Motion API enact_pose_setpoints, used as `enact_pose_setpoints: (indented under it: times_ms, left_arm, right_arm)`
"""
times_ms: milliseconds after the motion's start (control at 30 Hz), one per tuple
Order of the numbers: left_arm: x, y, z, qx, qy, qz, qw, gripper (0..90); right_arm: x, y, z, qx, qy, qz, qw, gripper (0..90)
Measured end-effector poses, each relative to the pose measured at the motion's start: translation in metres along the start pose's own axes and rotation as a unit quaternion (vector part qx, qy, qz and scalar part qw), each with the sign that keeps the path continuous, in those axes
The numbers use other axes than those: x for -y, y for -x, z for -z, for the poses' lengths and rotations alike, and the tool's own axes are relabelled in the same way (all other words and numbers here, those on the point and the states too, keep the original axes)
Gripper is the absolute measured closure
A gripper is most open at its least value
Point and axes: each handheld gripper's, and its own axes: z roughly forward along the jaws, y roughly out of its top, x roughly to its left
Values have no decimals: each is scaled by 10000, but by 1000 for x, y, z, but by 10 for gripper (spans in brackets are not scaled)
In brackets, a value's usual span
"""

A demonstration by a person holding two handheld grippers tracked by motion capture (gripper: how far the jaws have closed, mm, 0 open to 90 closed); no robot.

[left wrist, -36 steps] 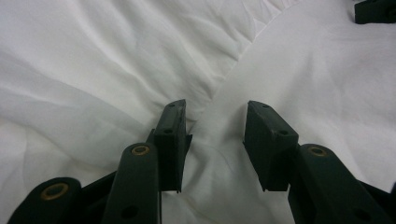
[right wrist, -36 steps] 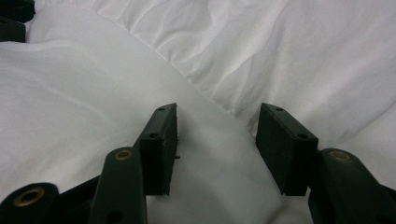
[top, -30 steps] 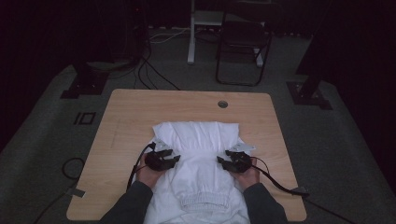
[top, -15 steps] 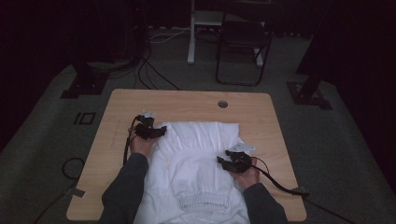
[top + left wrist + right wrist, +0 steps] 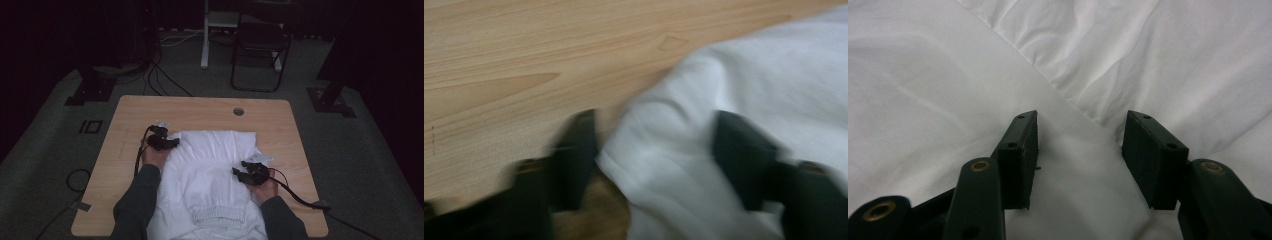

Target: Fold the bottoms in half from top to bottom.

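Note:
A white garment (image 5: 210, 170) lies folded on the wooden table (image 5: 200, 110), its ribbed hem toward the near edge. My left gripper (image 5: 169, 142) is at the garment's far left corner. In the left gripper view its jaws stand apart around the cloth's folded corner (image 5: 659, 150), and the picture is blurred. My right gripper (image 5: 240, 172) rests on the garment's right side. In the right gripper view its jaws are open over the white cloth (image 5: 1078, 150), with nothing pinched between them.
A round cable hole (image 5: 238, 111) sits near the table's far edge. Cables (image 5: 300, 197) trail from each gripper across the table. A black chair (image 5: 260, 45) and stand bases (image 5: 90, 90) are on the floor beyond the table.
My left gripper has moved from the middle left of the garment up to its far left corner. The right gripper has stayed in place.

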Motion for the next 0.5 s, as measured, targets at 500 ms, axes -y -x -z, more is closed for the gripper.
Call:
enact_pose_setpoints:
  times_ms: [500]
  left_arm:
    - [3, -1, 2, 293, 2, 157, 9994, 765]
  right_arm:
    - [-54, 61, 23, 337, 356, -653, 9967, 415]
